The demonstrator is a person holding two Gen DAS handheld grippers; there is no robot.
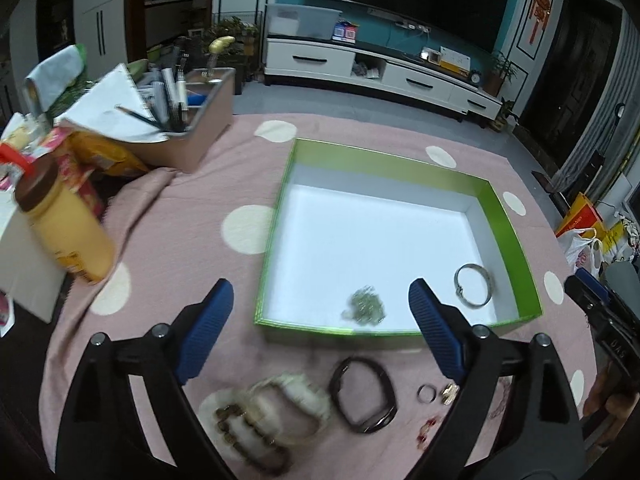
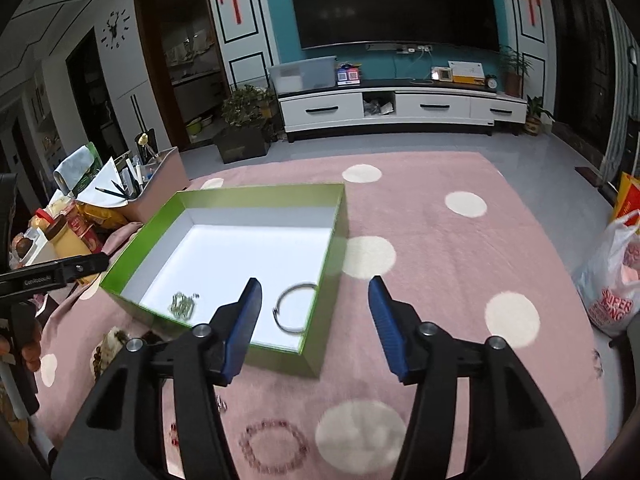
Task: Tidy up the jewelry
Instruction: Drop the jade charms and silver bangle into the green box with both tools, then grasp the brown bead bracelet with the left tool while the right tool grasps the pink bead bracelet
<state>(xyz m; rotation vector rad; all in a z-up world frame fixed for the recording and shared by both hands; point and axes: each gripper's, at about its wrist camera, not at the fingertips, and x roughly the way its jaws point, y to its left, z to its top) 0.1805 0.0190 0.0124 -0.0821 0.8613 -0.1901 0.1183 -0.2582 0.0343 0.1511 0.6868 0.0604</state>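
Lower centre of frame, dark rigid oval bangle (image 1: 363,394) looks stiff, light; take its rim. Left gripper (image 1: 320,330) wide, empty; right gripper (image 2: 315,328) parted, empty.

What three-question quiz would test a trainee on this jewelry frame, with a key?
1. True or false: the green box already holds the silver bangle and a small greenish chain pile.
2. Multiple choice: where does the dark bangle lie? A) inside the box B) on the pink cloth in front of the box C) between the left gripper's fingers
3. Fill in: neither the left gripper nor the right gripper holds anything; both stand ____.

Key: 1 true; 2 B; 3 open.
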